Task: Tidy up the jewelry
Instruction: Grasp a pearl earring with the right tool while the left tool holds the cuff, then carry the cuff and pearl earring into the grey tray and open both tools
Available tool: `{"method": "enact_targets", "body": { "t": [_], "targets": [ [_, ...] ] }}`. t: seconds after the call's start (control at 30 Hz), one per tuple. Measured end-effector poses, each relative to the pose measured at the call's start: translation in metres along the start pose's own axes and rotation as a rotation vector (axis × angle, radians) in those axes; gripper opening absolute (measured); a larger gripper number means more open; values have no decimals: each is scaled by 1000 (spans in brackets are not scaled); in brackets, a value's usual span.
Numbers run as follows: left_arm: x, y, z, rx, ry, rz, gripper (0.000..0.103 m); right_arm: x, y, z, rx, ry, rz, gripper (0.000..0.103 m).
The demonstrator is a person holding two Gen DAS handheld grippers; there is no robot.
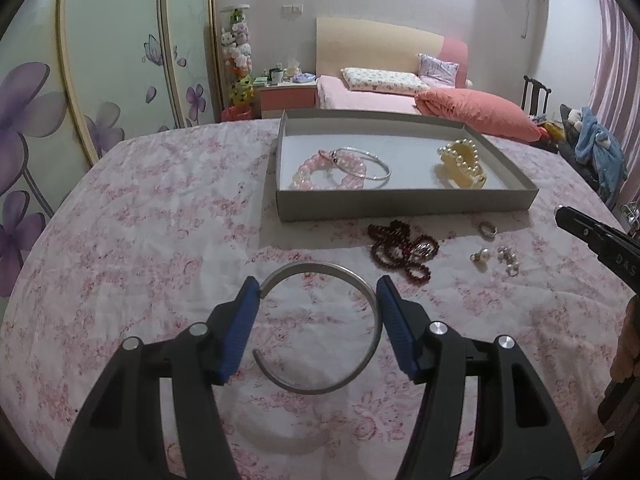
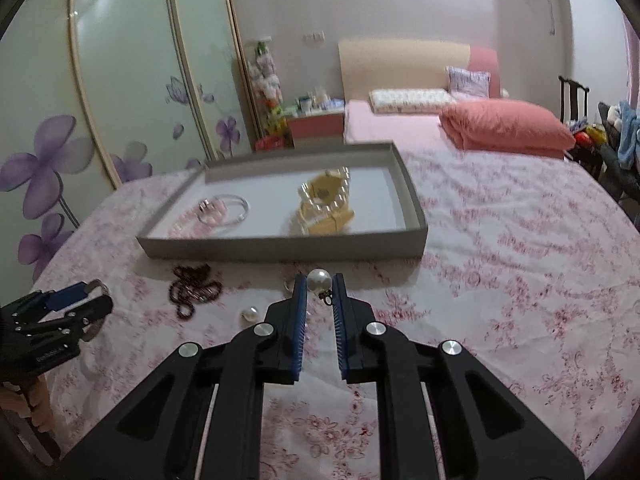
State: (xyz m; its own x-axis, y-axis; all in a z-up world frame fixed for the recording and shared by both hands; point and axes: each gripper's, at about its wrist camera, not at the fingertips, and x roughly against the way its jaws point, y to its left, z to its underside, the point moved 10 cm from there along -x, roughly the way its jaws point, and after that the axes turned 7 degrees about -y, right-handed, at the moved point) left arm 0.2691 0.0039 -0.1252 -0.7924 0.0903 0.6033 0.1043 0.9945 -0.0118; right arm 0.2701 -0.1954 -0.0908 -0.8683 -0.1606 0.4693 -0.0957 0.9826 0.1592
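Partly sorted: inside the shallow grey cardboard tray lie a pink bead bracelet, a thin silver bangle and a cream pearl-trimmed hair claw. Left outside, just in front of the tray: dark red bead strand, small ring, loose pearl earrings.

Left gripper clamped across an open silver cuff bangle, near the tray's front.

Right gripper pinching a round white pearl earring, seen only in the right wrist view; small ring clear only in the left.
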Motion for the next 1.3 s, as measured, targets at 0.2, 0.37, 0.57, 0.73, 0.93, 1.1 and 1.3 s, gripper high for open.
{"method": "enact_targets", "body": {
  "t": [0.2,0.37,0.57,0.73,0.93,1.1,1.3],
  "targets": [
    [10,-7,-10,-7,-46,3,59,13,13,-15,31,-78,-10,14],
    [12,-11,-13,-8,-57,10,59,16,17,-17,42,-98,-11,14],
    [15,-12,-19,-2,-79,6,59,23,17,-24,41,-142,4,14],
    [23,-14,-29,-5,-128,-2,59,34,19,-32,54,-201,15,14],
    [33,-19,-40,-8,-191,-16,59,45,24,-42,74,-275,25,14],
    [45,-26,-51,-19,-258,-29,59,54,29,-51,87,-337,31,14],
    [56,-35,-63,-28,-321,-30,59,58,33,-58,99,-382,39,14]
  ]
}}
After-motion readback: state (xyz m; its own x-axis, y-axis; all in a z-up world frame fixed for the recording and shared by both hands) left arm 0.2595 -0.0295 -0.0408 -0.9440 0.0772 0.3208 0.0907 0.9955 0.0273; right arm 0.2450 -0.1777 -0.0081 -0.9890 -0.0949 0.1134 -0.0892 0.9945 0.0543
